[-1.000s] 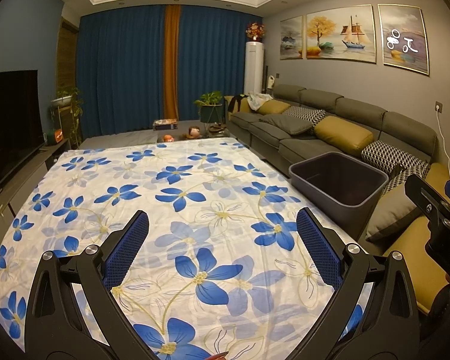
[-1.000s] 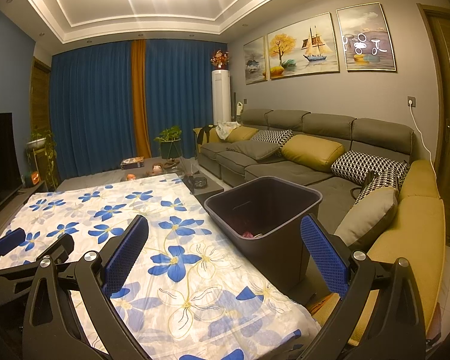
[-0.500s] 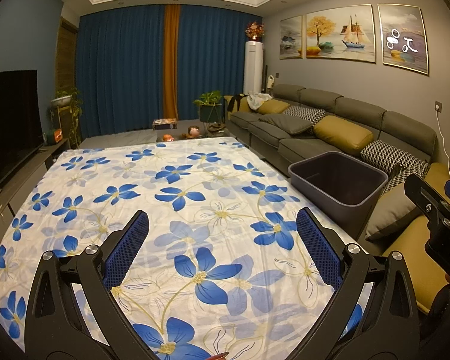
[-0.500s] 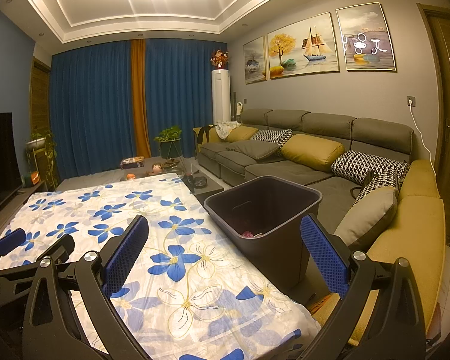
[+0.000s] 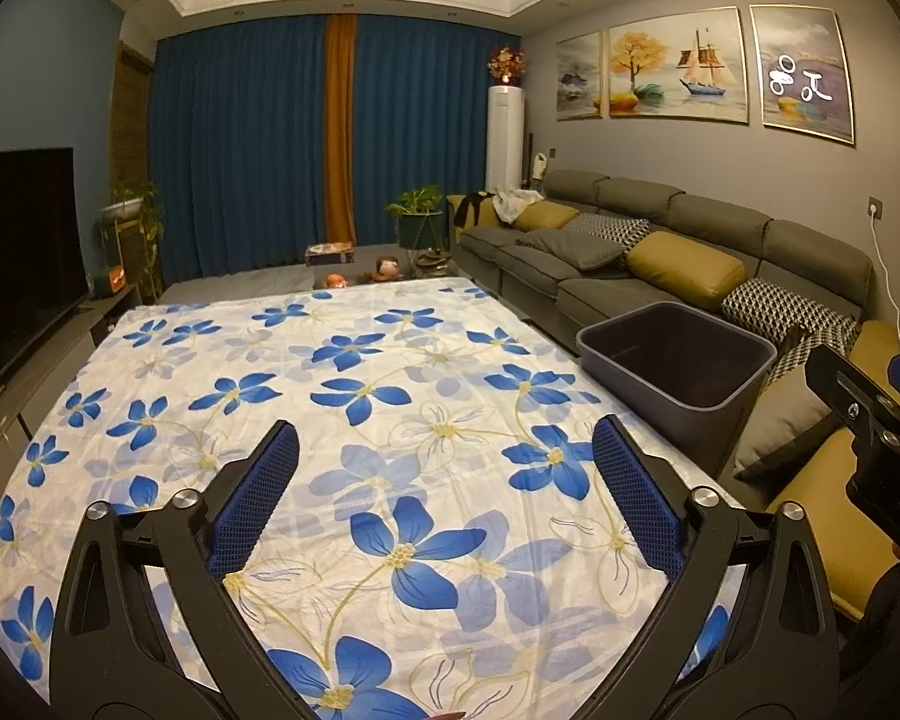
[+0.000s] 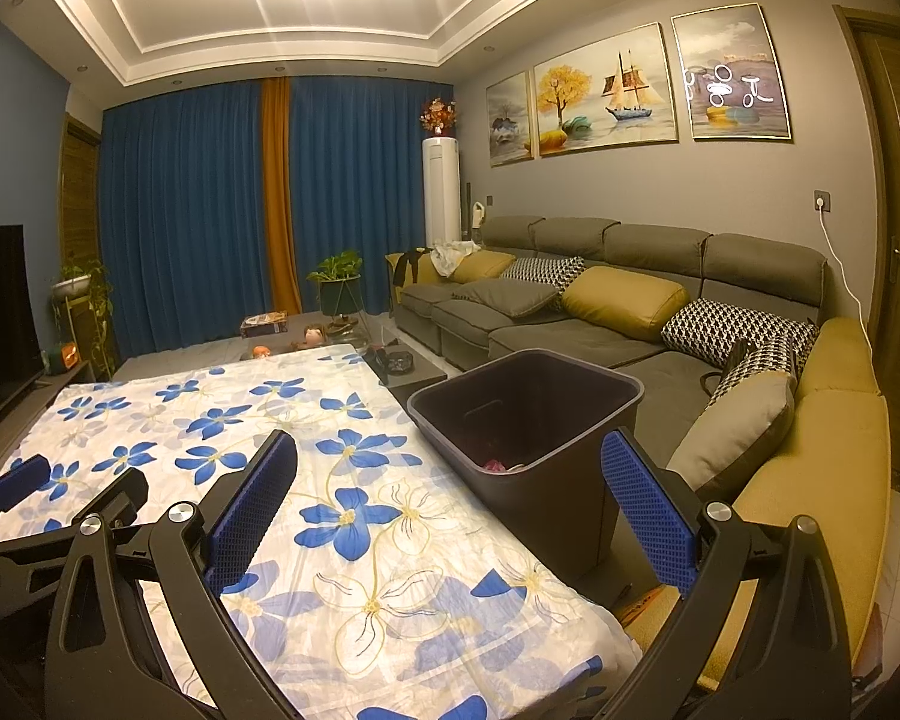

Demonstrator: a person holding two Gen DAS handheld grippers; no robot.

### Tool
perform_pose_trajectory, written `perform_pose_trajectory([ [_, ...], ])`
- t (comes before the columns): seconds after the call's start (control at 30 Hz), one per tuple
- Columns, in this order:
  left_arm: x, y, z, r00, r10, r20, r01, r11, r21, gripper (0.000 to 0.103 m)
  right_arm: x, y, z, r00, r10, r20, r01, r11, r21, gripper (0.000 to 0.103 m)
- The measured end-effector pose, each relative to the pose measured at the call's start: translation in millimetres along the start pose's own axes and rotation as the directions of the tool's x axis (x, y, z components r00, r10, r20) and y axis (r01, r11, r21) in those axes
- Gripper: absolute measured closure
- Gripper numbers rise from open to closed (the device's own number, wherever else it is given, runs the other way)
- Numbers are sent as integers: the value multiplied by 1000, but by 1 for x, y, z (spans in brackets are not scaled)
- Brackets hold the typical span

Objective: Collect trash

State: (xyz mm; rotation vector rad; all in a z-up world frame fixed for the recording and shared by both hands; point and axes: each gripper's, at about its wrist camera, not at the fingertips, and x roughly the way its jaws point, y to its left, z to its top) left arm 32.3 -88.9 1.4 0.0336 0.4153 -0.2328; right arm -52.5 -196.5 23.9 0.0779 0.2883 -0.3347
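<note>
Currently the left gripper (image 5: 444, 492) hangs above the near part of the flowered cloth (image 5: 354, 396), its 2 blue-padded fingers (image 5: 255, 498) spread wide with nothing between them. The right gripper (image 6: 450, 492) is likewise spread and empty, held over the near right edge of the same cloth, with its right finger in front of the bin.

Landmark: the dark grey trash bin (image 6: 546, 480). It stands upright just beside the right edge of the cloth, between the cloth and the grey sofa (image 6: 570, 336). Trash (image 6: 498, 467) lies at the bottom of the bin: a small pink item and a pale item beside it; their kind cannot be told. From the bin, the left gripper is well to the left, and the right gripper is near its front wall. The cloth surface to the left of the bin shows only its blue flower print.
</note>
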Motion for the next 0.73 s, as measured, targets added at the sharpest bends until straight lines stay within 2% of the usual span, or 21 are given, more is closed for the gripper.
perform_pose_trajectory([
  [0.4, -1, 2, 0, 1000, -3, -3, 3, 1000, 6, 13, -1, -3, -4, 1000, -6, -6, 6, 1000, 9, 5],
  [0.57, -1, 3, 0, 1000, 10, 1, -10, 1000, 8, 8, -2, -3, -4, 1000, -6, -4, 6, 1000, 10, 5],
  [0.73, 2, 8, 0, 1000, 9, -16, -9, 1000, -22, 8, -3, -3, -4, 1000, -8, -4, 8, 1000, 15, 5],
])
